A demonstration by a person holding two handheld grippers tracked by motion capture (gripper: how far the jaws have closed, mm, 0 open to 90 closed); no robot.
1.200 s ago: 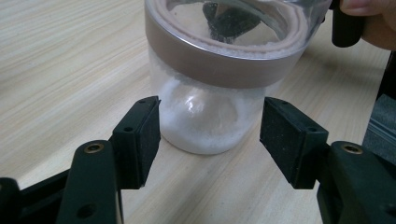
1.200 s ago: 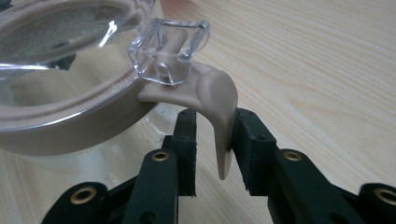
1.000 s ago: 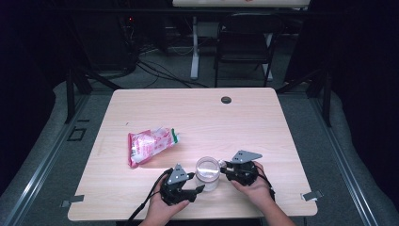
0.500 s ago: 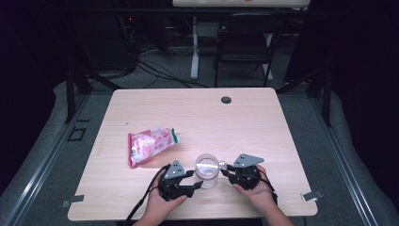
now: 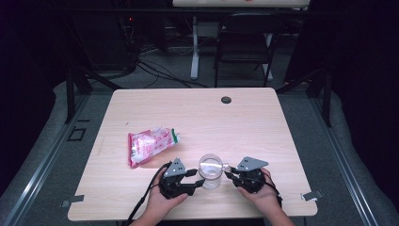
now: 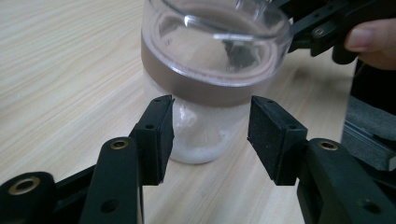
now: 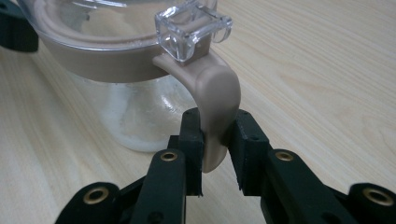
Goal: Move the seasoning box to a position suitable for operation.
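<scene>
A clear glass jar (image 5: 211, 170) with a brown band under its transparent lid stands near the table's front edge. In the left gripper view, the jar (image 6: 210, 60) rises just beyond my left gripper (image 6: 210, 135). That gripper is open, one pad on each side of the jar's lower body. My right gripper (image 7: 215, 140) is shut on the beige latch tab (image 7: 215, 100) that curves down from the lid, below a clear clasp (image 7: 192, 29). From above, the left gripper (image 5: 200, 181) and right gripper (image 5: 229, 172) flank the jar.
A pink snack bag (image 5: 151, 143) lies left of the jar, behind my left hand. A small black grommet (image 5: 226, 100) sits near the table's far edge (image 5: 193, 89). A chair (image 5: 244, 47) and cables stand on the floor beyond.
The jar and both hands have shifted only slightly. The left gripper has edged a little closer to the jar.
</scene>
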